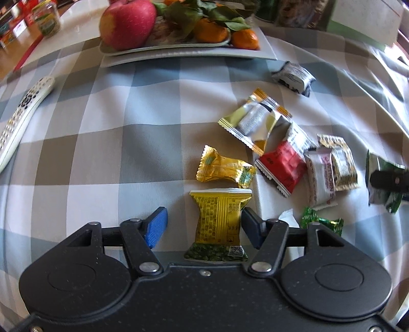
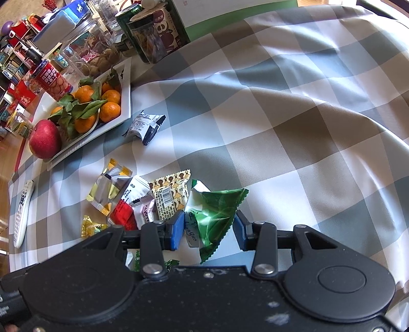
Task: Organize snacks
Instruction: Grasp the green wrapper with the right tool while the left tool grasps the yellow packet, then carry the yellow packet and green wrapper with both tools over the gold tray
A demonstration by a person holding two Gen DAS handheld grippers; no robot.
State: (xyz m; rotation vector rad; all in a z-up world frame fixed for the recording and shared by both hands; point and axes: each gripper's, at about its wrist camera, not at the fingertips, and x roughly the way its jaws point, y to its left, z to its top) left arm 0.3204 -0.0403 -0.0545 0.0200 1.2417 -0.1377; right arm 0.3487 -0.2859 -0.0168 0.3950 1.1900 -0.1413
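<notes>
We see the table (image 1: 107, 143) under its checked cloth, with the white fruit tray (image 1: 179, 55) at the far edge carrying an apple (image 1: 127, 23) and mandarins (image 1: 212, 33). A remote control (image 1: 23, 115) lies off to the left.

The loose snacks sit in a cluster right of centre: a silver-and-gold wrapper (image 1: 255, 117), a red packet (image 1: 281, 166), a pink-and-white bar (image 1: 319, 176) and a twisted gold candy (image 1: 225, 168), all near one another, and a black-and-white packet (image 1: 294, 75) apart, nearer the tray.

Our left claw (image 1: 203, 226) stands wide open around the yellow snack packet (image 1: 218, 219). The packet's long axis runs straight away from the claw, and its narrow waist lies between the pads. The right pad appears to touch it; the left pad stands clear, so we judge that closing comes next.

Our right claw (image 2: 209, 227) is partly closed around the green packet (image 2: 217, 217). The packet lies tilted between the pads and the left pad looks to be in contact, but we cannot tell whether the packet is truly gripped. Each claw has its own packet directly ahead.
</notes>
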